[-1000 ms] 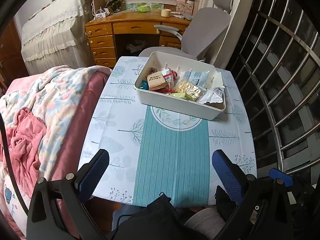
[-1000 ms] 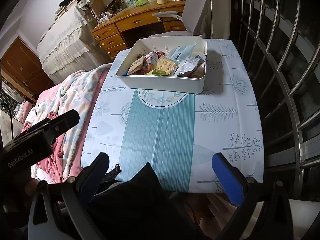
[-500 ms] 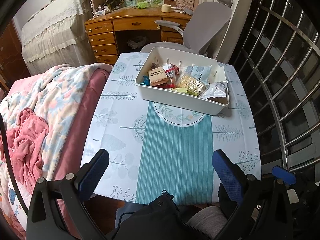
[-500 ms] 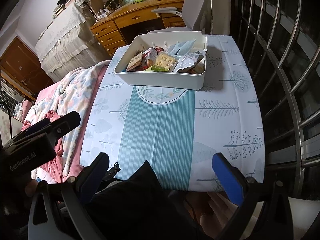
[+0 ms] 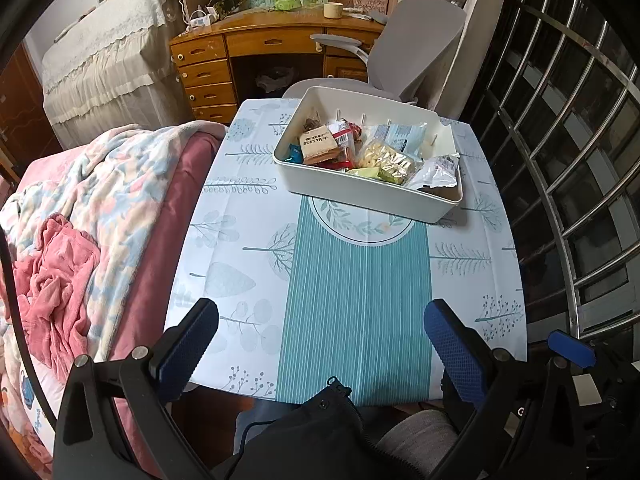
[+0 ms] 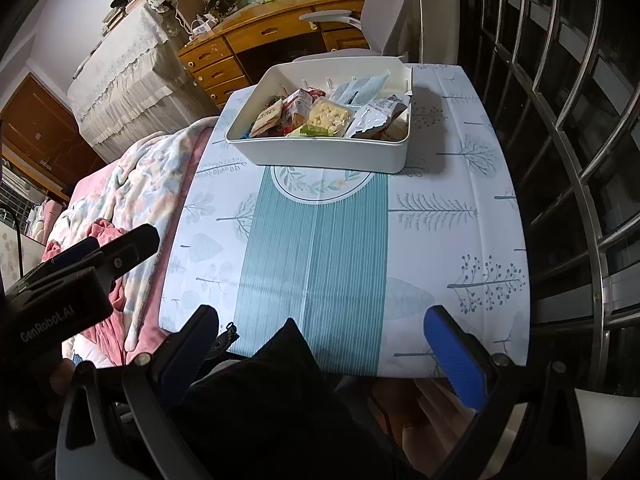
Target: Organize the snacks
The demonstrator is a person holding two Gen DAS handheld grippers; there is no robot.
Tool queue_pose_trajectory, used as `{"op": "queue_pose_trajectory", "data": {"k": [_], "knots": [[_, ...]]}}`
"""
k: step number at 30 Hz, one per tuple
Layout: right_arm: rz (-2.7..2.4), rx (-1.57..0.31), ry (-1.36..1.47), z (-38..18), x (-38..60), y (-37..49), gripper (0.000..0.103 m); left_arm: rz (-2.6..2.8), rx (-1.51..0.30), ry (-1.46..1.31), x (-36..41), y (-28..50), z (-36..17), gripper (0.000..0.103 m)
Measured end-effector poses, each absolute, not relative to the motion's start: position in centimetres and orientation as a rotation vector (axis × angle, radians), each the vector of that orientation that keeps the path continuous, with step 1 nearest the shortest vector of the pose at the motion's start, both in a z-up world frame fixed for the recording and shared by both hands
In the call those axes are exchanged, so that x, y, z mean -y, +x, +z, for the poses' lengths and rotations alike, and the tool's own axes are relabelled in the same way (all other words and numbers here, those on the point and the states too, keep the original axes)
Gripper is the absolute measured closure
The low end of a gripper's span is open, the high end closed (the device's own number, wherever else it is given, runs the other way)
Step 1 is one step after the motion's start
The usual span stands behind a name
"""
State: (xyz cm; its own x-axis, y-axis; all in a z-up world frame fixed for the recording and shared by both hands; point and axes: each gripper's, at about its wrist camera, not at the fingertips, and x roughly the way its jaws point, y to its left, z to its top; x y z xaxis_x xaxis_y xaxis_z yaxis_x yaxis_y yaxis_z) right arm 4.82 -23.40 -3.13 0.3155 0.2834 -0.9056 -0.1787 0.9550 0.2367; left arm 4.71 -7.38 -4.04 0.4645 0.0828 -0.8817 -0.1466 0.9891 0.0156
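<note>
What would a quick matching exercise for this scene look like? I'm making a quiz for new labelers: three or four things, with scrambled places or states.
Things:
1. white bin
2. silver snack bag
3. grey office chair
4. left hand-held gripper

Places or states:
A. beyond the table's far edge, by the wooden desk
B. open, holding nothing
C. at the far end of the table, full of snacks
D. at the bin's right end

Pairs: 1-C, 2-D, 3-A, 4-B
</note>
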Motion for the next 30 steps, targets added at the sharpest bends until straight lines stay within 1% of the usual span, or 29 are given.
{"op": "queue_pose_trajectory", "data": {"k": [30], "knots": [[0.303, -1.227, 0.091, -3.57, 23.63, 4.93, 0.0, 0.132, -1.086, -0.06, 7.66, 4.15, -4.72, 0.001]]}}
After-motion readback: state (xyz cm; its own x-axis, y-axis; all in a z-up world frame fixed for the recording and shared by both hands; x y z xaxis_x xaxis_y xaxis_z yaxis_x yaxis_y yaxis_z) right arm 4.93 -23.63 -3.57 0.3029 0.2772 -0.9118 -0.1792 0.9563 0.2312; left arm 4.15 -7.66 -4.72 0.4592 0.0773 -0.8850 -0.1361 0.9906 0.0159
